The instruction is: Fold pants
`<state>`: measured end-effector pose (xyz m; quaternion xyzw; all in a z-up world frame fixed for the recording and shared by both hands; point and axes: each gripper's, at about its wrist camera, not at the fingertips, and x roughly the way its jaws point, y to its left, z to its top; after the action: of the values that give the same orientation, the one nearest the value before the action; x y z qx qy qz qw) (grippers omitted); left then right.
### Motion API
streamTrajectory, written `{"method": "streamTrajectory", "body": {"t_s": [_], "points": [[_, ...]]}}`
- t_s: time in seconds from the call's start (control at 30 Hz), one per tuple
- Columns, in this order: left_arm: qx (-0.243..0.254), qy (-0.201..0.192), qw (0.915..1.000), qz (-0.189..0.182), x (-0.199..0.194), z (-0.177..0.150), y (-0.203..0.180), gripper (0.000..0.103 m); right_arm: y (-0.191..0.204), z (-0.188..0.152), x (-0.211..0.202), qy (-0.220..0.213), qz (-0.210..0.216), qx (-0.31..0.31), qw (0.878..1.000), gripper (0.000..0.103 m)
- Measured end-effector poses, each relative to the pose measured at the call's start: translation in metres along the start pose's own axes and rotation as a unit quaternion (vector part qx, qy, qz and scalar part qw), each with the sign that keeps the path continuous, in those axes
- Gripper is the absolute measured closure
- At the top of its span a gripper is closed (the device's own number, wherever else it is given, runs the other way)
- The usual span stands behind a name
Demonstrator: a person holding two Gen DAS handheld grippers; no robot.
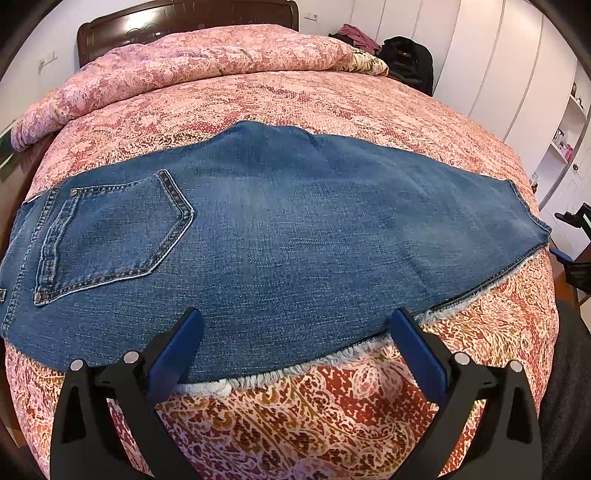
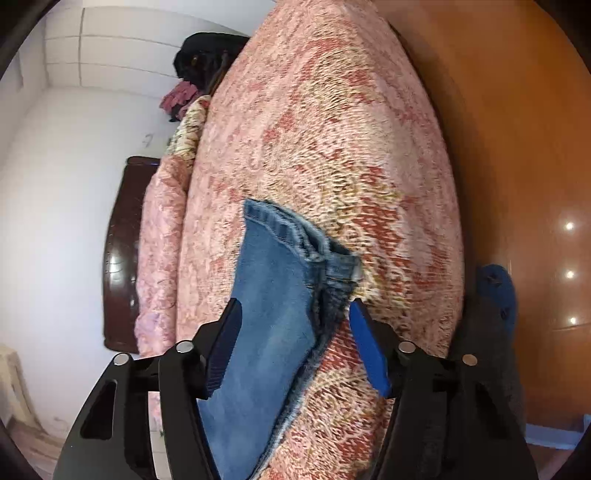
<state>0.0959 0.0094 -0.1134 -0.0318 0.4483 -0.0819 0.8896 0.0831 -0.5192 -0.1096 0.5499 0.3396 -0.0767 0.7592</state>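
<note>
Blue jeans [image 1: 277, 229] lie flat across the bed, folded lengthwise, back pocket [image 1: 114, 236] at the left and hem end [image 1: 524, 218] at the right. My left gripper [image 1: 295, 325] is open, hovering at the jeans' frayed near edge, holding nothing. In the right wrist view, rolled sideways, my right gripper [image 2: 295, 314] is open over the hem end of the jeans [image 2: 273, 295], its fingers straddling the denim edge without closing on it. The right gripper also shows in the left wrist view at the far right edge [image 1: 576, 236].
The bed is covered by a pink and red paisley spread [image 1: 332, 413], with a rolled pink quilt [image 1: 184, 62] by the dark headboard [image 1: 184, 18]. A black bag [image 1: 406, 59] and clothes sit at the far corner. Wooden floor [image 2: 517, 147] lies beside the bed.
</note>
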Motion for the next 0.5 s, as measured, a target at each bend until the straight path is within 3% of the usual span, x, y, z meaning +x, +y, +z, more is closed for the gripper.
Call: {"method": "streamTrajectory", "body": {"t_s": [0.23,0.33,0.37,0.4,0.43,0.5], "points": [[0.001,0.003,1.0,0.002,0.002,0.0,-0.001,0.002,0.004,0.005,0.015,0.0,-0.031,-0.022,0.999,0.048],[0.001,0.004,1.0,0.002,0.002,0.0,-0.002,0.002,0.007,0.005,0.022,0.002,-0.047,-0.032,0.998,0.059],[0.001,0.004,1.0,0.002,0.003,0.0,-0.002,0.002,0.006,0.006,0.025,0.003,-0.05,-0.03,0.998,0.066],[0.002,0.005,1.0,0.003,0.003,0.0,-0.002,0.002,0.005,0.007,0.025,0.001,-0.053,-0.03,0.998,0.083],[0.002,0.005,1.0,0.003,0.003,0.0,-0.002,0.002,0.002,0.007,0.025,-0.003,-0.05,-0.03,0.998,0.089],[0.001,0.005,1.0,0.001,0.003,0.001,-0.001,0.002,0.0,0.006,0.024,-0.007,-0.032,-0.026,0.999,0.092]]}}
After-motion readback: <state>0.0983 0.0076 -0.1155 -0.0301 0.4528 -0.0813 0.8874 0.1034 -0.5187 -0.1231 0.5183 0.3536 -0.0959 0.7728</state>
